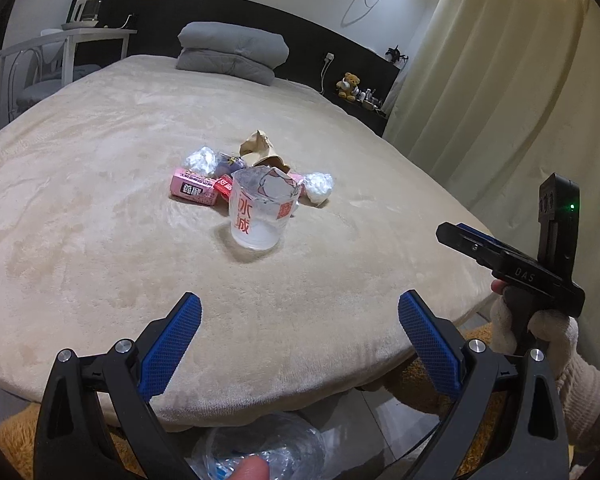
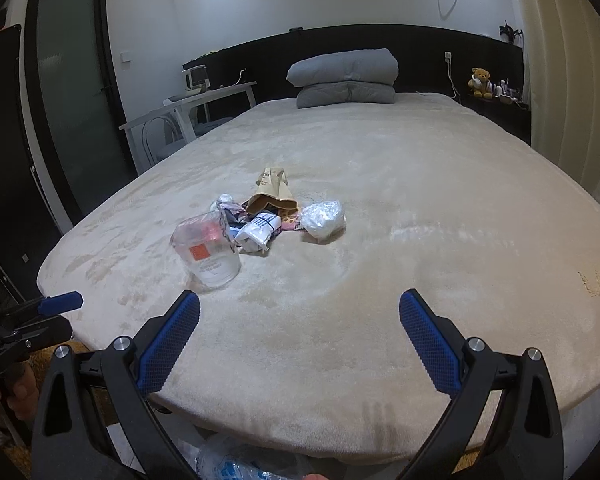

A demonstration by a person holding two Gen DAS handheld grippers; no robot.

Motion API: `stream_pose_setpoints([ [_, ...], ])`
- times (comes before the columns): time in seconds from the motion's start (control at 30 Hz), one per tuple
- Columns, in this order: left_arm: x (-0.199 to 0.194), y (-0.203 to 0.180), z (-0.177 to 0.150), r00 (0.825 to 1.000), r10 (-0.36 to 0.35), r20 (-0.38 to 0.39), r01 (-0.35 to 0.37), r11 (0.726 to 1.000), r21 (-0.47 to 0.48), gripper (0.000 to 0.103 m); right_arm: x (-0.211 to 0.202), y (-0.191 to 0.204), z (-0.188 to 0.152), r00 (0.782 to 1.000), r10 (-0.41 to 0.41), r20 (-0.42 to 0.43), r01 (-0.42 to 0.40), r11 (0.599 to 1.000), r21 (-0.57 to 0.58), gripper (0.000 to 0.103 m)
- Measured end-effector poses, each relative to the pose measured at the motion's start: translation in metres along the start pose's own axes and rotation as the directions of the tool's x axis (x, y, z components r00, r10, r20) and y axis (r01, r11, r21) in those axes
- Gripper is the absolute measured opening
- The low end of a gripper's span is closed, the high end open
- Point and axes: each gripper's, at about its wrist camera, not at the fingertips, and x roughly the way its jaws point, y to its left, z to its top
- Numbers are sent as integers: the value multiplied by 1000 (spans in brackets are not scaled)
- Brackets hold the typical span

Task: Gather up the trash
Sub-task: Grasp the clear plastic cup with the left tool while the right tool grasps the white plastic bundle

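Observation:
A heap of trash lies mid-bed: a clear plastic cup [image 1: 258, 210] with red print stands in front, a pink carton [image 1: 193, 191] to its left, a brown paper bag [image 1: 260, 151] behind, and two white crumpled wads [image 1: 319, 187]. In the right wrist view the cup [image 2: 208, 250] stands left of a white wrapper [image 2: 258, 232], the paper bag [image 2: 272, 194] and a wad [image 2: 323, 220]. My left gripper [image 1: 300, 308] is open and empty near the bed's front edge. My right gripper [image 2: 300, 308] is open too, short of the heap. A clear plastic bag [image 1: 260, 446] hangs below the edge.
The beige blanket covers the bed [image 2: 420, 200]; folded grey bedding [image 2: 346, 76] lies at the headboard. A white desk and chair [image 2: 188, 112] stand on the left, curtains [image 1: 500, 80] on the right, a teddy bear [image 2: 480, 82] on a shelf. A gloved hand [image 1: 540, 332] holds the right gripper.

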Motion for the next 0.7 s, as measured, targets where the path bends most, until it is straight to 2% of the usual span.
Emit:
stream_pose_setpoints([
  [0.23, 30, 9, 28, 999, -31, -44, 30, 999, -25, 97, 51, -14, 33, 997, 37, -71, -35, 999, 30, 99],
  [0.4, 53, 7, 48, 998, 0, -66, 2, 1000, 26, 97, 83, -17, 53, 992, 68, -107, -67, 998, 10, 99],
  [0.7, 105, 14, 75, 987, 40, -156, -27, 996, 88, 97, 142, -29, 71, 979, 96, -177, -99, 995, -8, 99],
])
